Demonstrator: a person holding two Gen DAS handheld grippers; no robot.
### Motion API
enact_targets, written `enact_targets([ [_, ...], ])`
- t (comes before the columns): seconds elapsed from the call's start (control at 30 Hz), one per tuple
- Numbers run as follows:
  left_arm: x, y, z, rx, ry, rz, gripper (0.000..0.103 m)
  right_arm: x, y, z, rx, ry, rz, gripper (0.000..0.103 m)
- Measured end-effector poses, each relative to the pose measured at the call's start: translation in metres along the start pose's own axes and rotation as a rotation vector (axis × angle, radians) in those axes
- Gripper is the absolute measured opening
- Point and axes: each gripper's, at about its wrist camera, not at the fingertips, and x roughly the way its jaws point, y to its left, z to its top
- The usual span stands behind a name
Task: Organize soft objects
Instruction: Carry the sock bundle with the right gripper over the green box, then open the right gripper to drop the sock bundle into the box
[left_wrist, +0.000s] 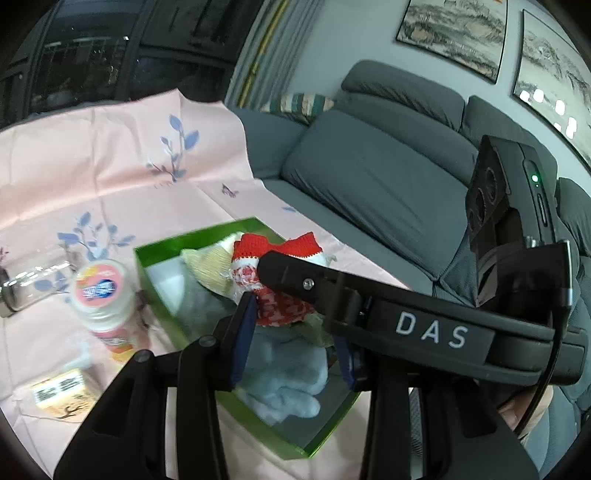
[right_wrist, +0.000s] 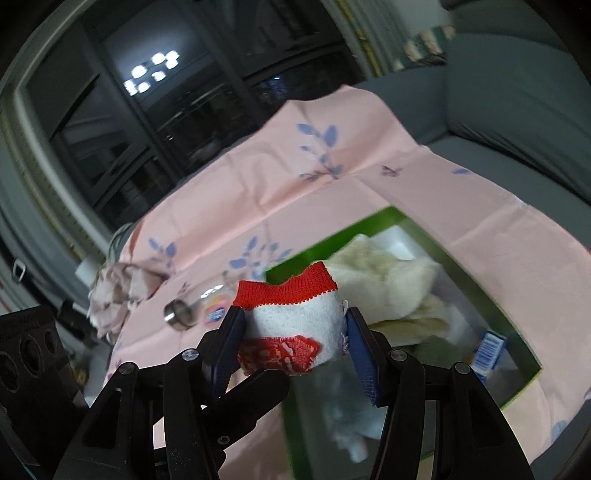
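Note:
A red and white sock (right_wrist: 295, 314) hangs over the green box (right_wrist: 388, 216), with my right gripper (right_wrist: 293, 321) shut on its white middle. In the left wrist view the same sock (left_wrist: 277, 251) shows behind one of the right gripper's fingers (left_wrist: 303, 282). My left gripper (left_wrist: 291, 332) comes from below and has the sock's red patterned end (left_wrist: 280, 308) between its pads (left_wrist: 243, 332); the far pad's tip is hidden. The green box (left_wrist: 155, 254) holds a light blue cloth (left_wrist: 288, 373), a cream cloth (left_wrist: 210, 266) and a grey cloth (left_wrist: 199, 306).
On the pink flowered tablecloth (left_wrist: 110, 166) left of the box stand a pink-lidded tub (left_wrist: 103, 291), a glass jar (left_wrist: 33, 284) on its side and a small yellow carton (left_wrist: 62, 395). A crumpled pink cloth (right_wrist: 118, 295) lies far left. A grey sofa (left_wrist: 369, 177) is behind.

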Motion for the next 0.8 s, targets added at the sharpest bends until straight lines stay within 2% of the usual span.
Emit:
enact_targets([
  [0.27, 0.040, -0.003, 0.000, -0.018, 0.093, -0.017, 0.037, 0.015, -0.037, 0.002, 0.098, 0.017, -0.077, 0.058],
  [0.57, 0.059, 0.003, -0.008, -0.058, 0.161, 0.069, 0.039, 0.037, -0.051, 0.000, 0.131, 0.069, -0.146, 0.058],
  [0.63, 0.054, 0.003, -0.010, -0.058, 0.156, 0.060, 0.040, 0.038, -0.050, -0.001, 0.118, 0.067, -0.164, 0.058],
  [0.7, 0.045, 0.004, -0.010, -0.063, 0.140, 0.067, 0.048, 0.035, -0.046, -0.001, 0.101, 0.064, -0.162, 0.060],
  [0.8, 0.032, 0.008, -0.008, -0.076, 0.118, 0.084, 0.058, 0.030, -0.041, 0.001, 0.091, 0.058, -0.175, 0.074],
])
